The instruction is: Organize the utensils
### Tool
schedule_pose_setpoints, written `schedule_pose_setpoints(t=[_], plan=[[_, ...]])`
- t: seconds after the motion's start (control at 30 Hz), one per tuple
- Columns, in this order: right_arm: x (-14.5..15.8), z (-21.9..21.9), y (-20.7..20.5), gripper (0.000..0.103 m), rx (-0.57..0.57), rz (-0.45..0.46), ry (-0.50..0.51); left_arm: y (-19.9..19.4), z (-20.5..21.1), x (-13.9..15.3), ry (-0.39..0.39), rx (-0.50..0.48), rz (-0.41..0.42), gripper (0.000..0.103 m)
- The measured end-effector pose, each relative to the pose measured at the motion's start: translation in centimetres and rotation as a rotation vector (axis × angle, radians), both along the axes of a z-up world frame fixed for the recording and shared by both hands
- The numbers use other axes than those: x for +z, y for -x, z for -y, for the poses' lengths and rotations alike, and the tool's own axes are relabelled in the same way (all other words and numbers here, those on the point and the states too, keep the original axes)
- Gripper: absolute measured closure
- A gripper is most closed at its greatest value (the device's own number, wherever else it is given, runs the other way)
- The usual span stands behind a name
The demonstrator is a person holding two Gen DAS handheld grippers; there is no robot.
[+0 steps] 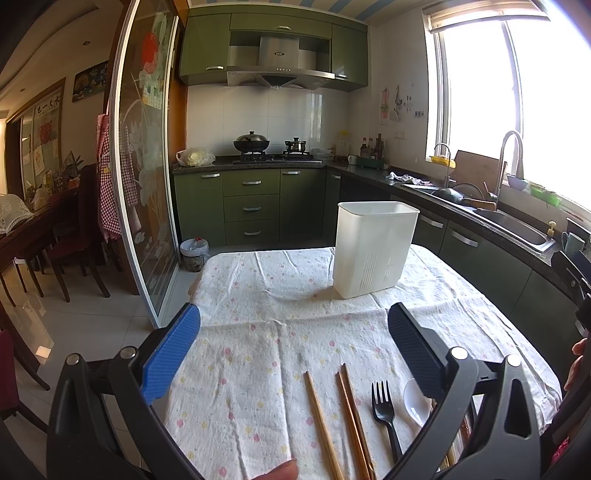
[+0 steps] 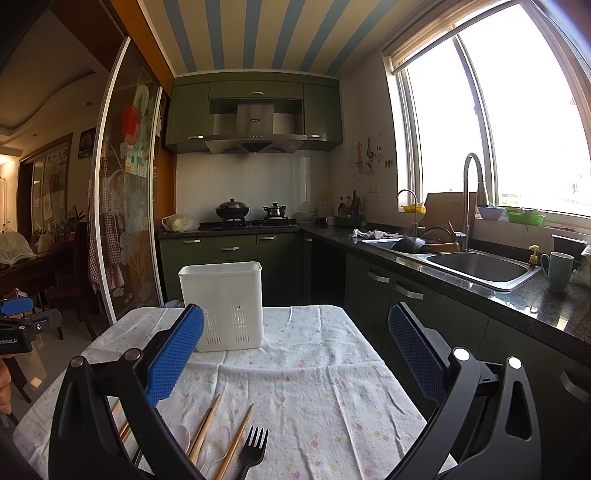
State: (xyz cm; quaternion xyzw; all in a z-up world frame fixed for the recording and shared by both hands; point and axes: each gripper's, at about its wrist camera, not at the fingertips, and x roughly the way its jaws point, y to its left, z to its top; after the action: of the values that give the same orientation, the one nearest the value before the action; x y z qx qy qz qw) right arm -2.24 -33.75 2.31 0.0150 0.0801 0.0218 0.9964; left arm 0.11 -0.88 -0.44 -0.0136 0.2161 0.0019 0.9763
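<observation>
— Wooden chopsticks (image 1: 325,424) lie loose on the bench's cloth (image 1: 258,295), beside a black plastic fork (image 1: 384,410) and a white spoon (image 1: 415,400); how do they handle?

— Light, stiff, slim (likely to roll). Pinch mid-shaft. Both claws gape wide, empty: left claw (image 1: 293,345), right claw (image 2: 295,349).

— And the destination?

— White slotted holder (image 2: 225,306), upright at the bench's far end.

Kitchen: green cabinets (image 2: 229,248), steel hood (image 1: 279,62), white wall tiles (image 1: 266,118), bright window (image 2: 491,122) above sink (image 2: 480,266), striped ceiling (image 2: 255,33).
</observation>
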Motion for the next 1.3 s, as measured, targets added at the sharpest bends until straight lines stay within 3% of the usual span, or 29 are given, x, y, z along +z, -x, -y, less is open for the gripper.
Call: schedule_pose_setpoints(t=[1.3], plan=[[-0.23, 0.08, -0.11, 0.004, 0.000, -0.002, -0.001, 0.06, -0.22, -0.44, -0.005, -0.003, -0.003, 0.006]])
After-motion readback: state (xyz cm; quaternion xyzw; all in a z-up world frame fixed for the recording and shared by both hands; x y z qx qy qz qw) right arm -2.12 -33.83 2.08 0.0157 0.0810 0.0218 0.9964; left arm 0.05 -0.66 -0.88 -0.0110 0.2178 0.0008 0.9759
